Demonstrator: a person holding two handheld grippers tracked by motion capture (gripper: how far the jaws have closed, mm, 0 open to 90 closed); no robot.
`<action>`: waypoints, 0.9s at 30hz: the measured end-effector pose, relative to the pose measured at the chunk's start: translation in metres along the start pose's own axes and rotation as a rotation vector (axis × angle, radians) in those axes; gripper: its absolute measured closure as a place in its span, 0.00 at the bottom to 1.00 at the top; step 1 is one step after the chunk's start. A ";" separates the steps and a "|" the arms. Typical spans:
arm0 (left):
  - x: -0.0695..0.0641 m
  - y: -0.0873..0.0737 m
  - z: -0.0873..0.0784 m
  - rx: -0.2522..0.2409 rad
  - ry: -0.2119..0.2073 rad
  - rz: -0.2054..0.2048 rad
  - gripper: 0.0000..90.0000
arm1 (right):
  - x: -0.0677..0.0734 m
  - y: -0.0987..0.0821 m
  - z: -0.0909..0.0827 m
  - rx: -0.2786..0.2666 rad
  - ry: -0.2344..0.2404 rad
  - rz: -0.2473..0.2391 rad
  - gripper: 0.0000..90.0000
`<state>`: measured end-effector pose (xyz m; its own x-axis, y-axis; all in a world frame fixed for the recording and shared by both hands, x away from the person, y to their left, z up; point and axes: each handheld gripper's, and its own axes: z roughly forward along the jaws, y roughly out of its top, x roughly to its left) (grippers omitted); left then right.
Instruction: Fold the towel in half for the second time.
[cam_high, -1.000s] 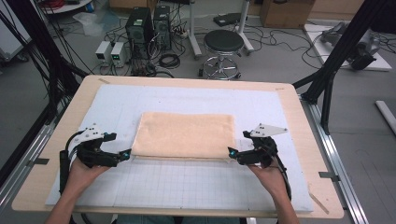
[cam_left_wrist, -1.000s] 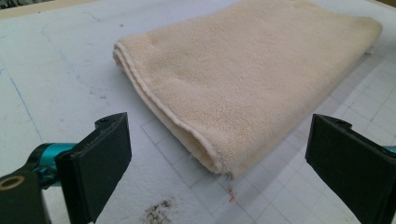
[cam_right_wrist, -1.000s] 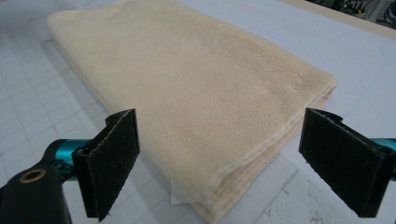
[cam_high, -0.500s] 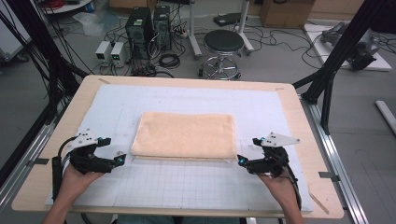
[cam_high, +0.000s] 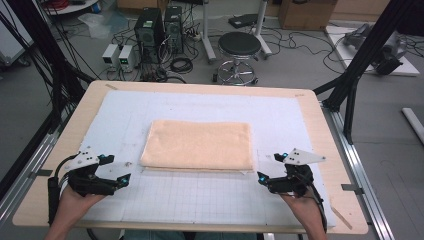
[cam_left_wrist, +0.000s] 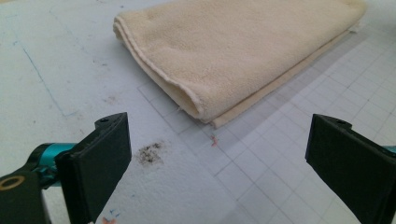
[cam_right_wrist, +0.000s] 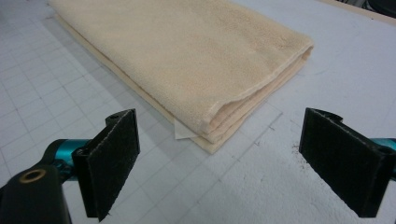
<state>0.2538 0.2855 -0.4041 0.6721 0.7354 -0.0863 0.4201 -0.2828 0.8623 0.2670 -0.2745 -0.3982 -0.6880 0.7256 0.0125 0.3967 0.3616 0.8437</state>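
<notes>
From above, a folded beige towel (cam_high: 198, 145) lies mid-table on a white gridded mat (cam_high: 200, 195), with bare mat between it and the left gripper (cam_high: 122, 179) and right gripper (cam_high: 261, 178). Each gripper view shows jaws spread wide, a near towel corner just ahead, untouched.

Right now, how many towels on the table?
1: a folded beige terry towel at the middle of the white gridded mat, between and ahead of both open grippers. Nothing seems hidden.
</notes>
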 end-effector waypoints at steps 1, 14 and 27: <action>-0.001 -0.001 -0.001 0.000 -0.001 0.001 0.08 | 0.000 -0.001 -0.001 0.001 -0.001 -0.002 0.13; -0.011 -0.011 -0.013 0.016 0.007 0.004 0.08 | 0.003 -0.011 -0.010 -0.006 -0.007 0.009 0.13; -0.009 -0.014 -0.014 0.013 0.007 0.008 0.08 | 0.004 -0.013 -0.013 -0.018 -0.021 0.003 0.13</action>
<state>0.2332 0.2912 -0.4079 0.6712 0.7374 -0.0755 0.4226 -0.2970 0.8563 0.2509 -0.2842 -0.4023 -0.6743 0.7384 0.0037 0.3870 0.3491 0.8534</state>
